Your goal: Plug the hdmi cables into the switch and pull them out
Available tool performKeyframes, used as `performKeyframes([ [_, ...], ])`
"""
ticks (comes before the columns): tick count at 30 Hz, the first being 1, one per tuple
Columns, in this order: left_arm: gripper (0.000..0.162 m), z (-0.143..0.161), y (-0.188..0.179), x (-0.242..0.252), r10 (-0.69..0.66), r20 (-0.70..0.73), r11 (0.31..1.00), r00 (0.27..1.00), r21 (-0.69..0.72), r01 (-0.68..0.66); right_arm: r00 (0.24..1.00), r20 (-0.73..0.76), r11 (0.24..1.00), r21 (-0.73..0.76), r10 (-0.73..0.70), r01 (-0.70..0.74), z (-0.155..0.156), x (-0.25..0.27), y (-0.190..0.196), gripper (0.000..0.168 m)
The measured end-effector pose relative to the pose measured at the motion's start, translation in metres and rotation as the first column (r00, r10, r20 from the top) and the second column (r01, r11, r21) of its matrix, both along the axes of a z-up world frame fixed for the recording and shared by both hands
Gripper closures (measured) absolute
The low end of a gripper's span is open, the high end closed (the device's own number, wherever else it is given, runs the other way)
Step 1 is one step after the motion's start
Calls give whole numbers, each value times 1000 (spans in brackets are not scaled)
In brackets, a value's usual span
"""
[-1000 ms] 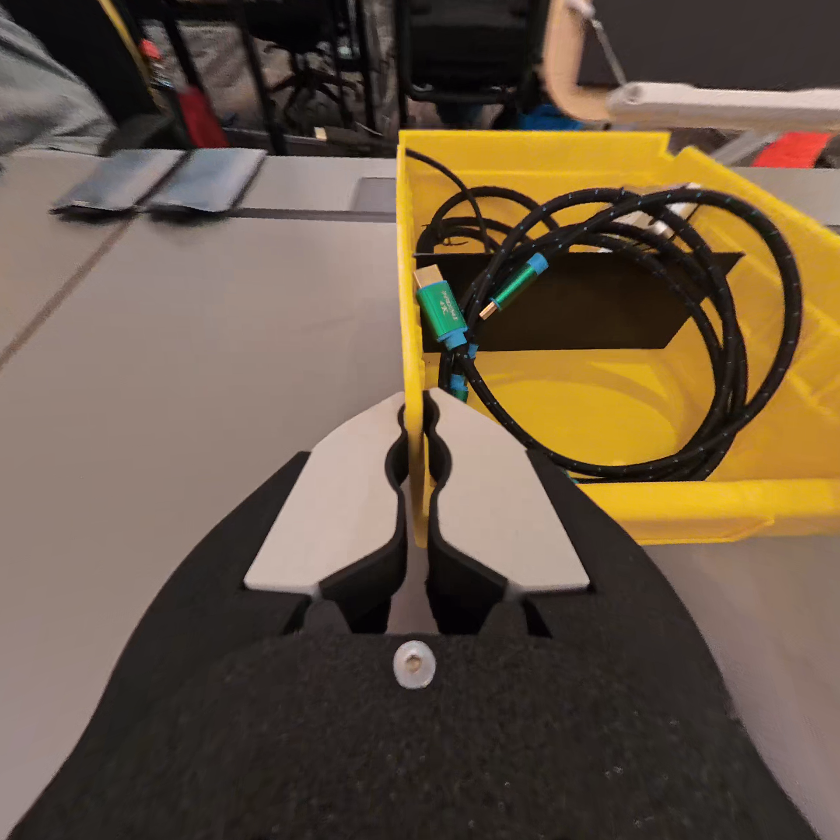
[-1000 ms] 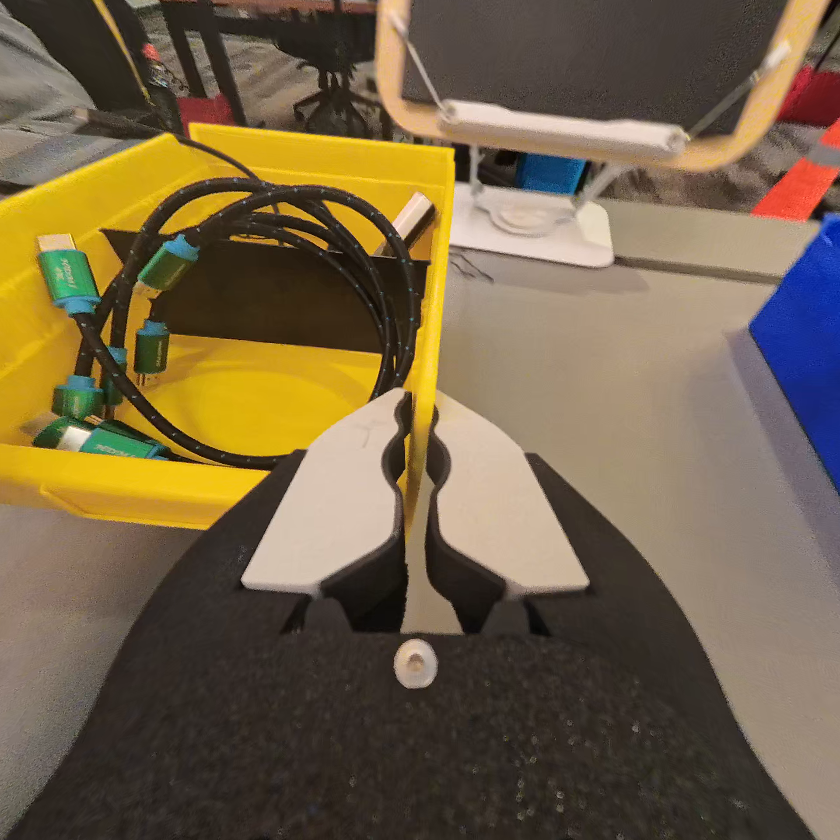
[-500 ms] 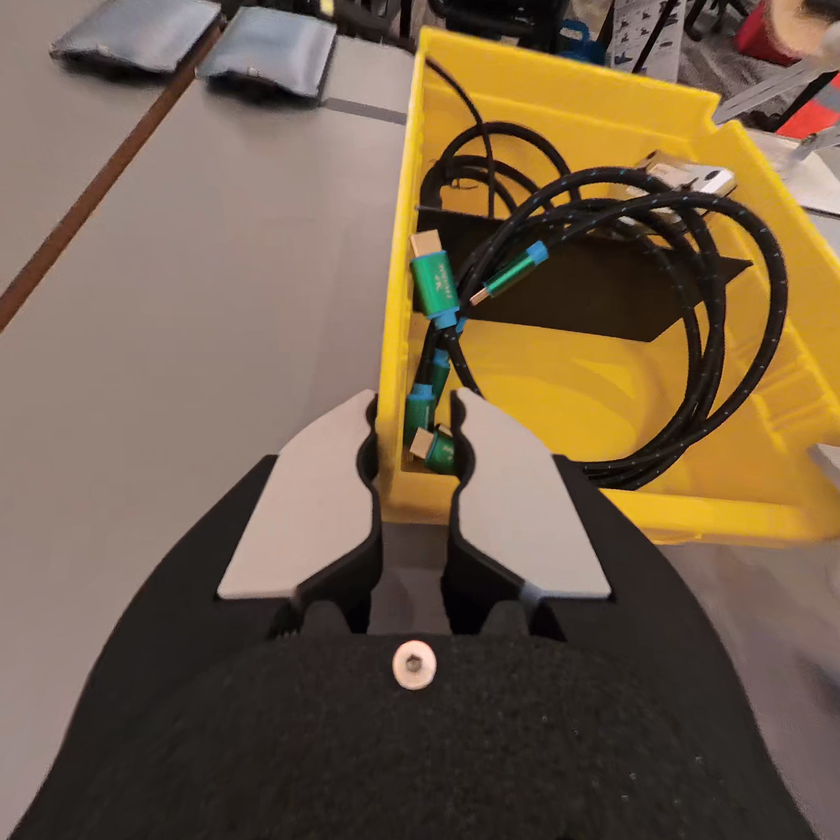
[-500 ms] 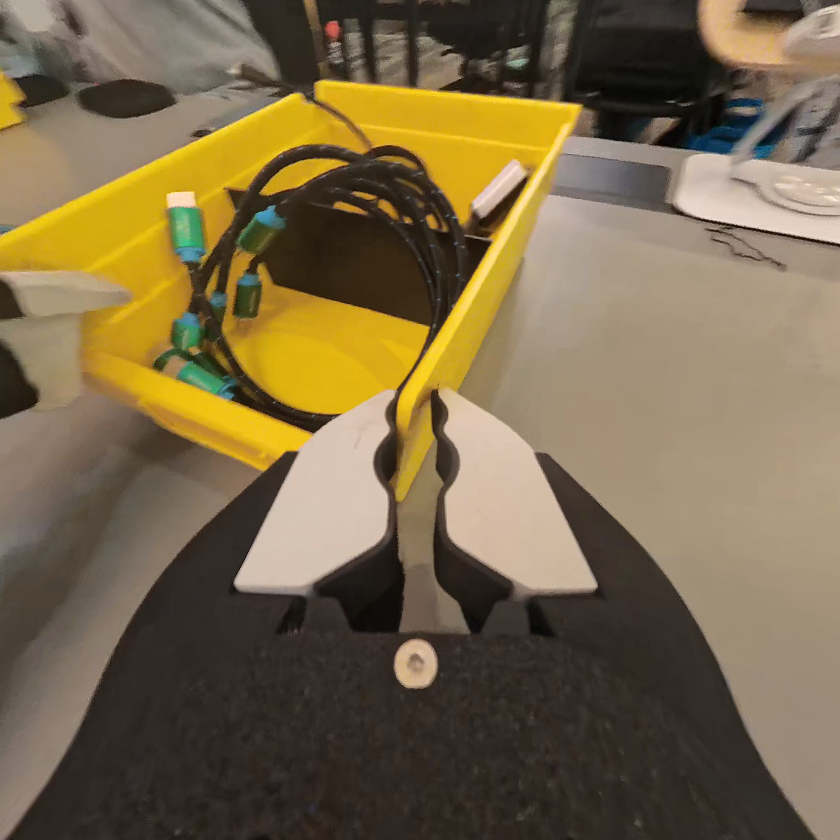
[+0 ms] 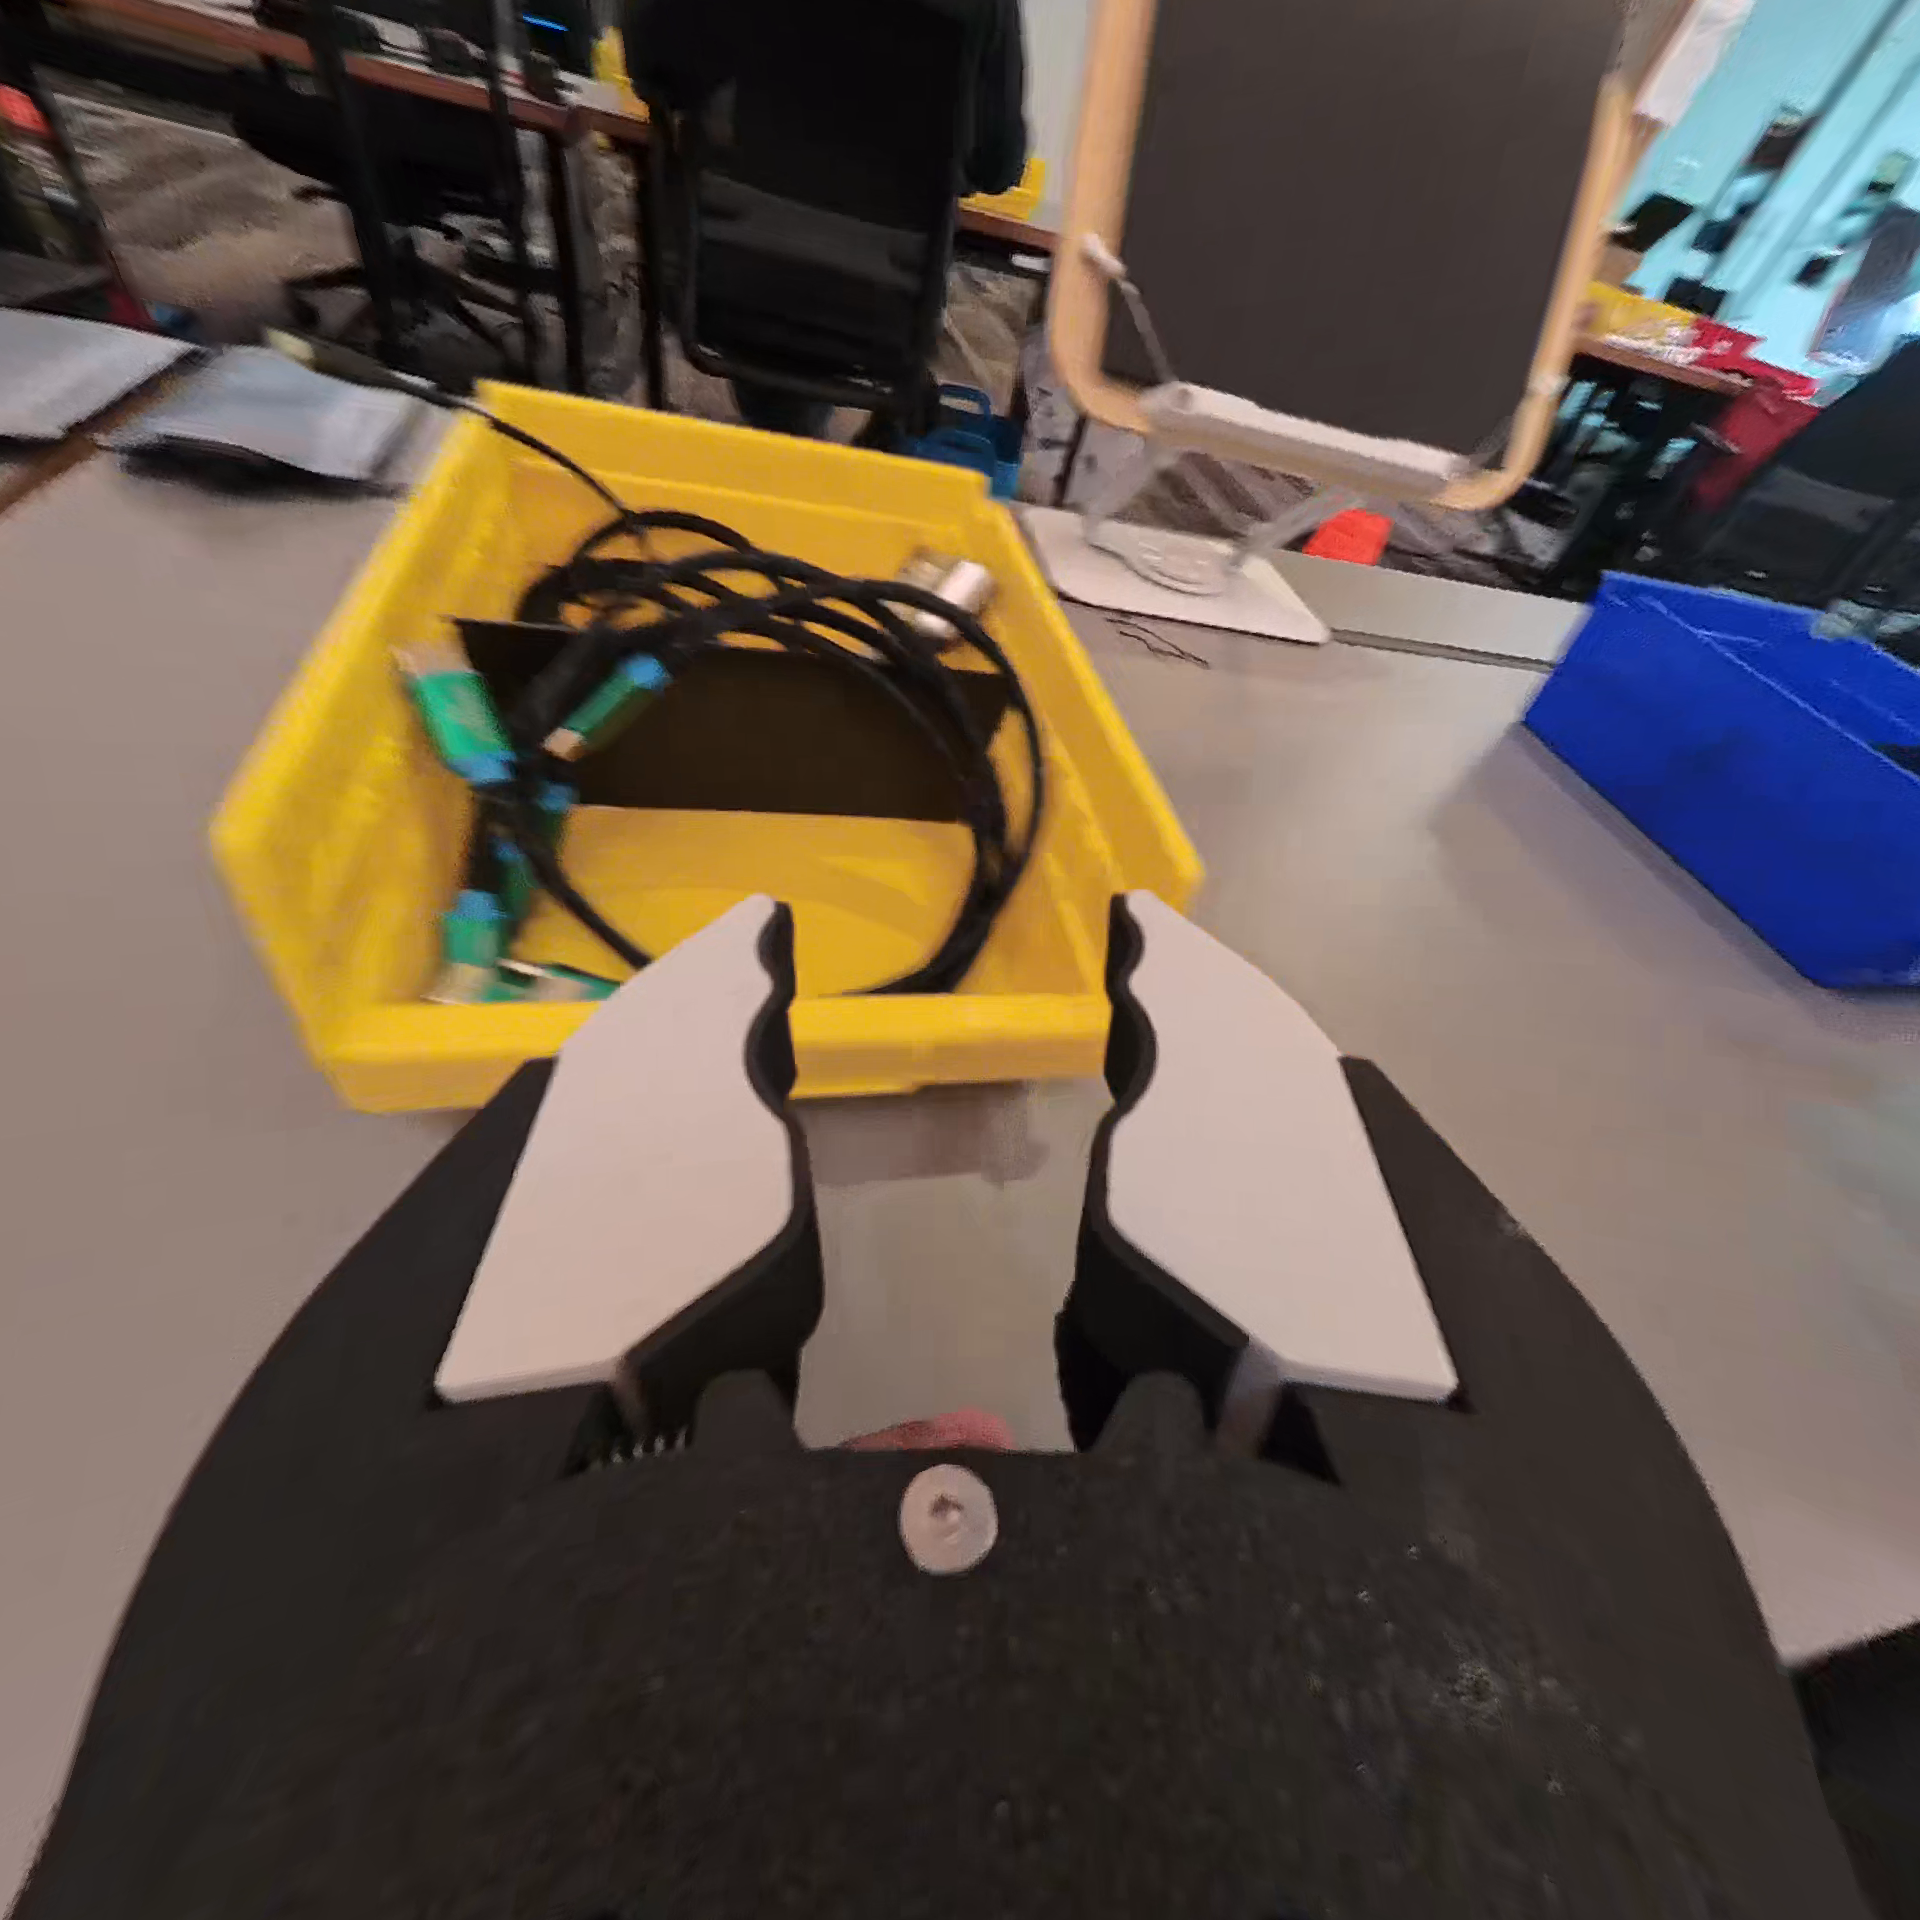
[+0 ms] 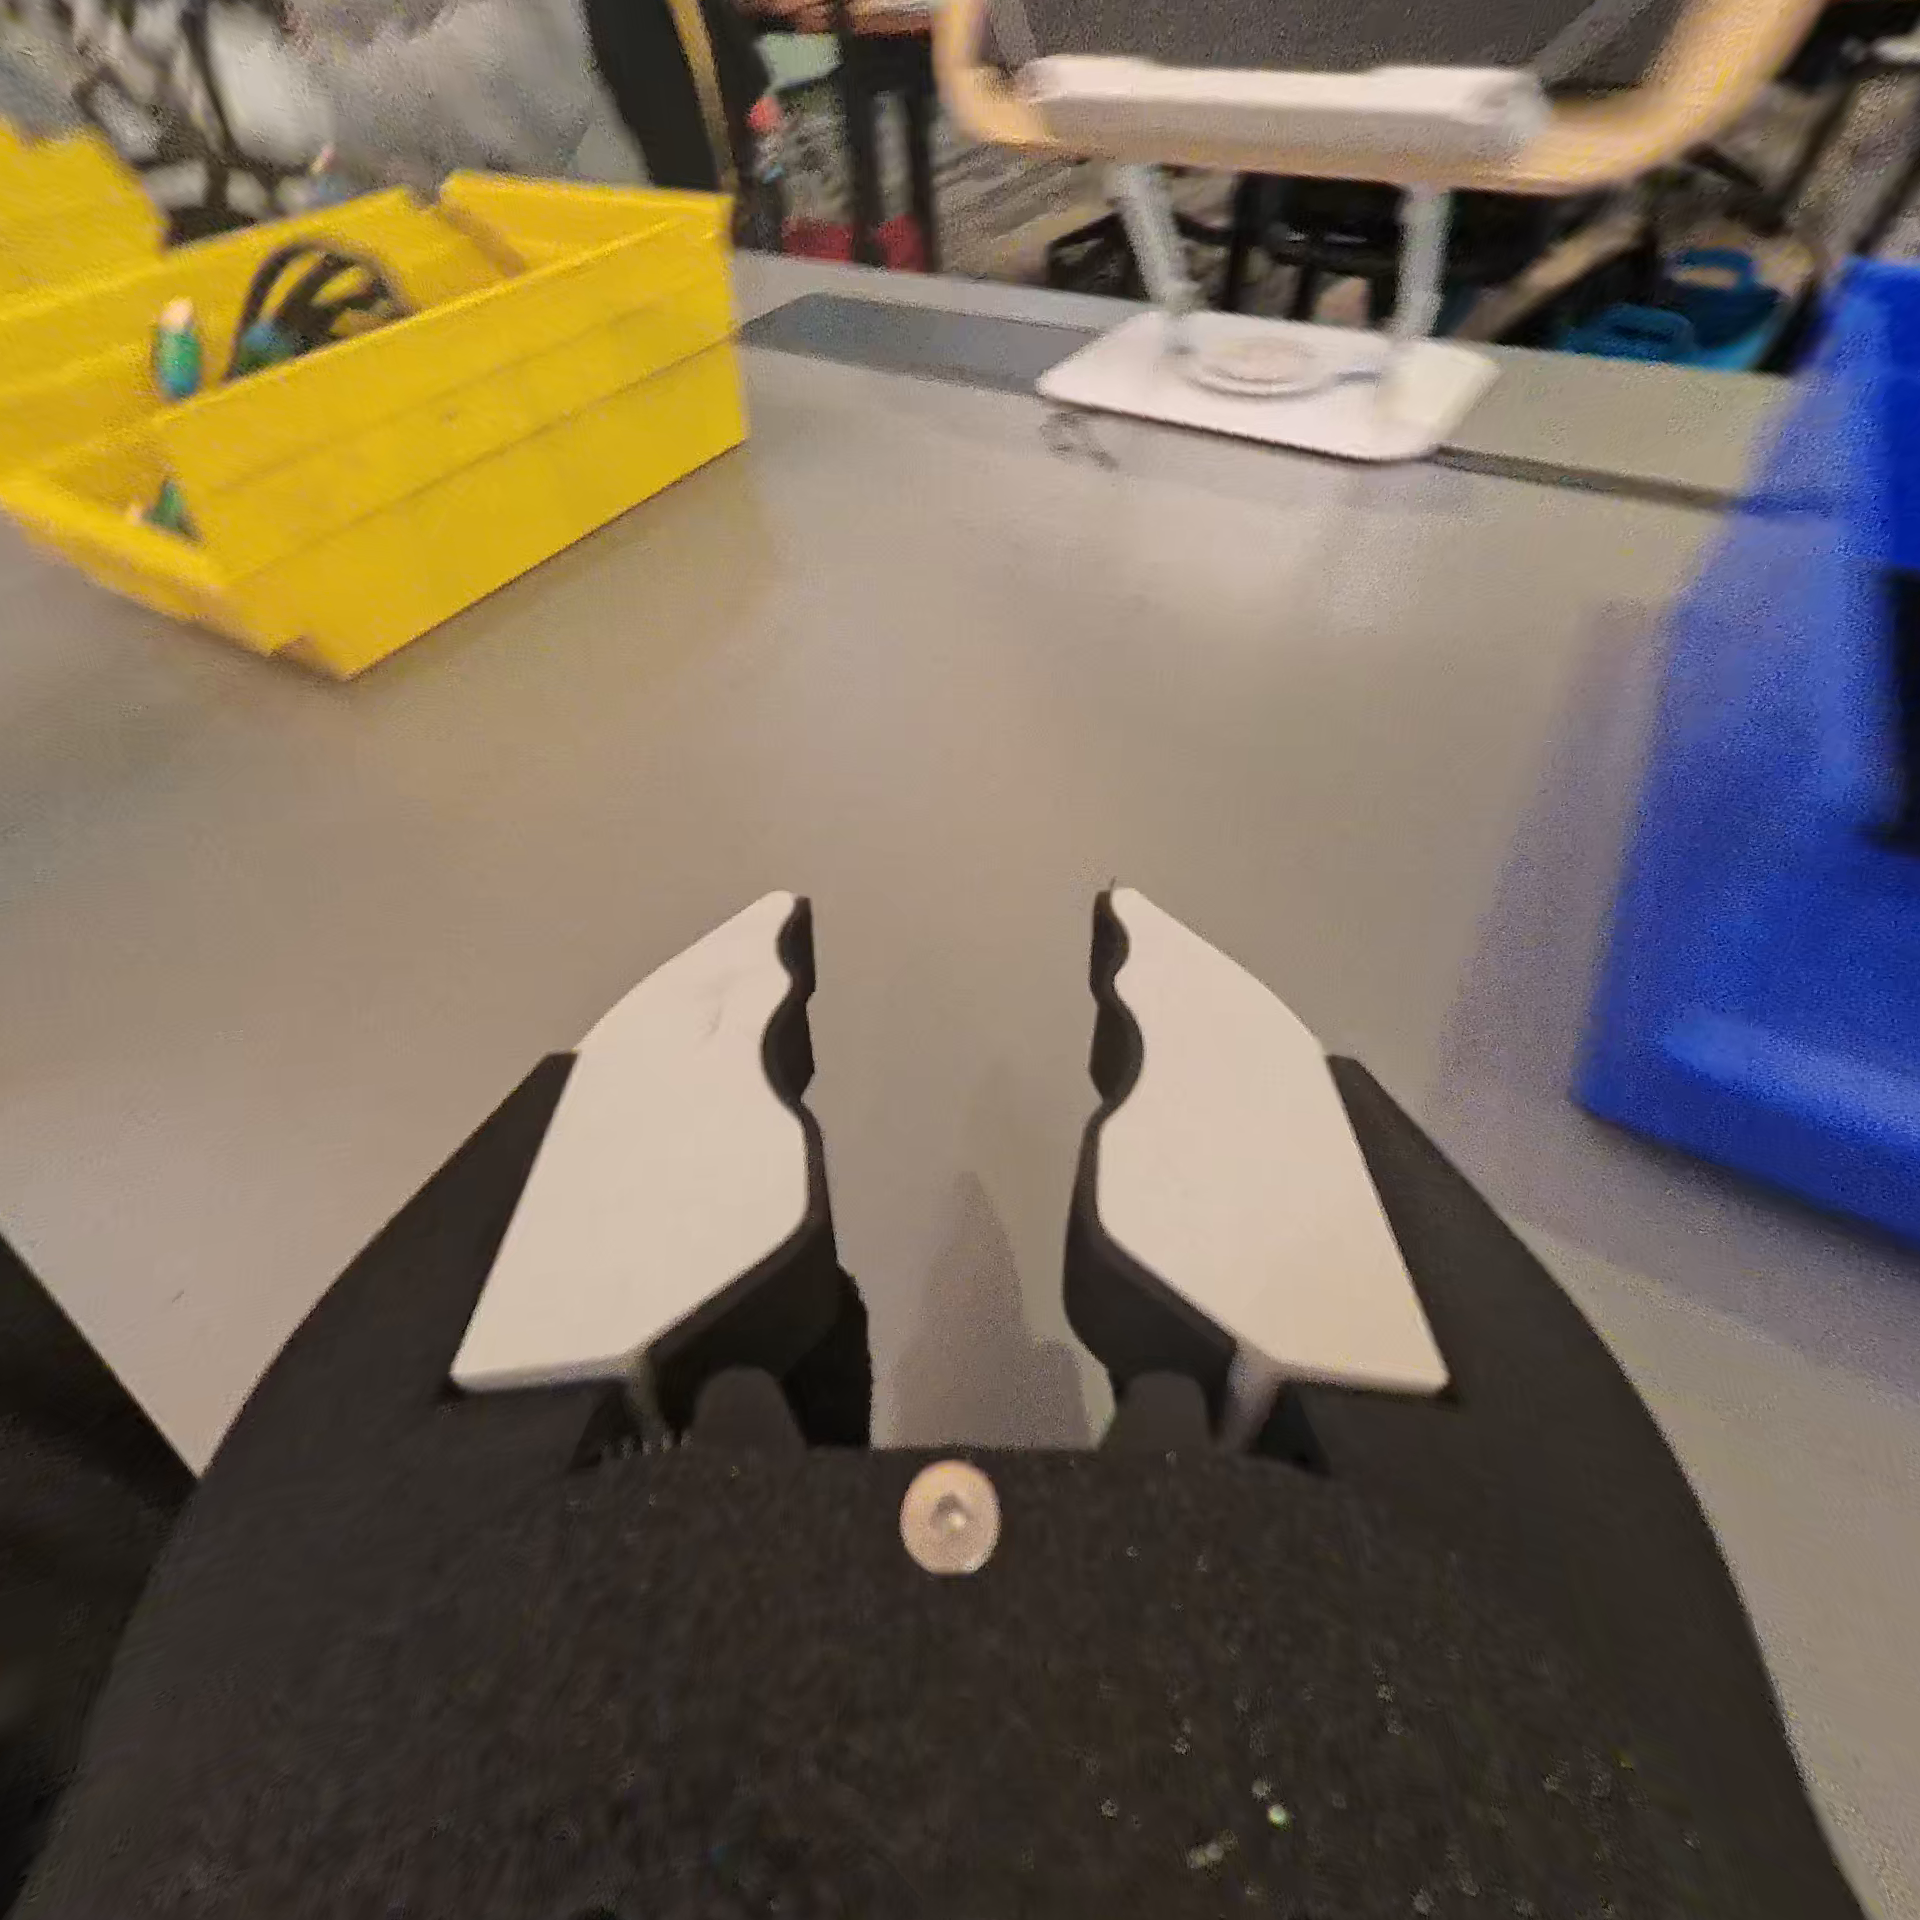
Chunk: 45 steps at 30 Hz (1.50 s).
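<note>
Jaws apart and empty on both left gripper [image 5: 943, 925] and right gripper [image 6: 951, 914], above the counter [image 6: 935, 675]. Nothing plugged yet. Next, probably: reach into yellow bin [image 5: 665, 1049], pinch a green cable plug [image 5: 452, 712].

Yellow bin [image 5: 343, 831], plastic with a slight gloss. Cables [image 5: 997, 790] inside it, black braided sheath, and plugs [image 5: 457, 712] in shiny green metal. Table [image 6: 935, 665], smooth matt grey. Blue bin [image 6: 1766, 883], plastic too. Left gripper [image 5: 945, 914]: matt pale fingers [image 5: 665, 1132], rough black felt-like body.
</note>
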<state>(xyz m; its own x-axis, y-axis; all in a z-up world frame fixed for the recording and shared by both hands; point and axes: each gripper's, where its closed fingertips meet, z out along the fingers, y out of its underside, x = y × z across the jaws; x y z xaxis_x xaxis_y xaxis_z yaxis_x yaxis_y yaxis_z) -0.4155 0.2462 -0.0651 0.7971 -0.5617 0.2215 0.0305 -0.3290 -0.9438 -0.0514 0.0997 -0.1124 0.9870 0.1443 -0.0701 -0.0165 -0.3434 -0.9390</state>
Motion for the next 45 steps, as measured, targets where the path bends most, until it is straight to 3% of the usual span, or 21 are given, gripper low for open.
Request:
performKeyframes([
  [2,104,-4,-19,26,-46,2,999,999,-19,46,993,-100,996,47,-69,74,12,43,-21,121],
  [5,106,-4,-31,54,-108,-75,994,991,26,110,967,-254,968,238,-22,84,49,81,-47,136],
  [7,107,-10,-31,65,-134,-149,989,980,42,142,937,-345,947,283,-45,150,61,106,-52,131],
  [12,106,-26,-36,82,-216,-158,976,964,-25,215,951,-281,963,192,-131,189,39,126,-43,123],
  [17,108,-38,-32,75,-203,-230,979,952,-47,197,972,-207,982,131,-110,139,24,110,-31,126],
  [23,110,-49,-32,72,-226,-212,972,951,-111,207,974,-215,991,101,-68,91,17,96,-22,131],
  [30,110,-48,-32,74,-253,-235,967,939,-95,236,982,-180,994,87,-55,71,15,92,-23,137],
  [32,111,-34,-26,72,-265,-251,964,931,-50,261,983,-179,994,91,-45,62,16,92,-23,140],
  [34,112,-11,-10,68,-313,-225,950,923,-72,305,982,-183,995,82,-42,58,13,91,-23,141],
  [38,105,19,81,42,-255,-260,946,931,-268,185,975,-221,998,62,-14,28,9,85,-20,141],
  [41,103,9,156,28,-207,-379,913,902,-405,39,971,-239,998,68,5,11,11,81,-17,141],
  [44,113,-8,214,24,-197,-482,869,854,-489,-75,970,-243,998,55,17,-4,8,78,-14,140],
  [45,124,-12,231,19,-181,-535,865,825,-486,-124,970,-243,999,49,19,-7,6,77,-14,140],
])
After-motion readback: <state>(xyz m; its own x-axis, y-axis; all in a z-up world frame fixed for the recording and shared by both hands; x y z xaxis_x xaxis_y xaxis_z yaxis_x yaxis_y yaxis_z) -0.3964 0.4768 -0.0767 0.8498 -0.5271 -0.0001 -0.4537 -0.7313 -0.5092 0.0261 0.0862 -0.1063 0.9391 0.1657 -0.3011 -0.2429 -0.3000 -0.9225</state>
